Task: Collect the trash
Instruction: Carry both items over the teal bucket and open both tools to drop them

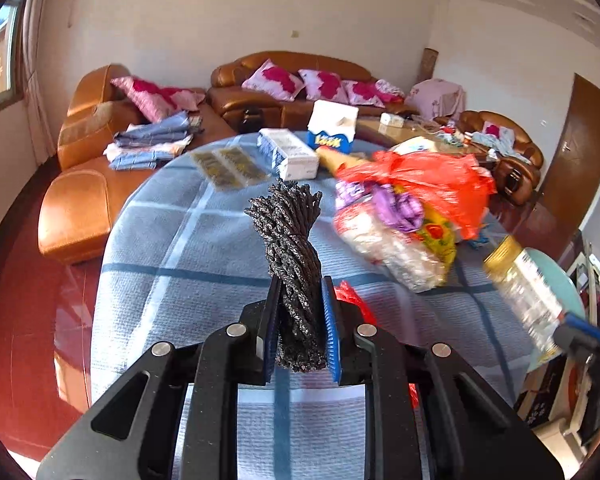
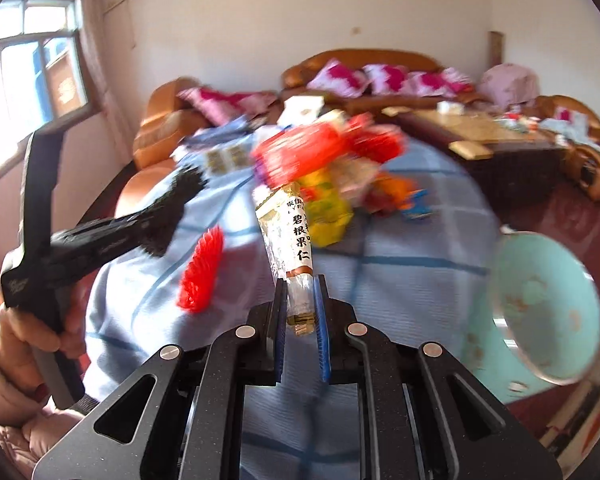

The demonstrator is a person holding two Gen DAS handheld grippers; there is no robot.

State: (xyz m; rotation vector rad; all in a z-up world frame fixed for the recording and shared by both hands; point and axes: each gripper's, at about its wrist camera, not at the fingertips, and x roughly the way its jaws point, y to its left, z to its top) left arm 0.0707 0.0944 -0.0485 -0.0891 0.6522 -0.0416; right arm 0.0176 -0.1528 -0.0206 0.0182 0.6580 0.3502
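My left gripper point(image 1: 300, 320) pinches the light, springy rope bundle point(image 1: 292, 256) low above the table point(image 1: 172, 248), while my right gripper point(image 2: 300, 312) clamps the crinkly, slippery snack wrapper point(image 2: 290, 248) by its tail.

The shiny snack packet point(image 2: 290, 248) has big Chinese words, 碧根果仁, down its white label. The blue and white box point(image 1: 332, 127) has yellow letters, too blurry to read.

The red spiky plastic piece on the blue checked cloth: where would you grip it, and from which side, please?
The red spiky piece lies apart from the pile, long and narrow. Probably come from above and close across its narrow width at mid-length. Both grippers are full: the left gripper holds a rope bundle, the right gripper a wrapper.
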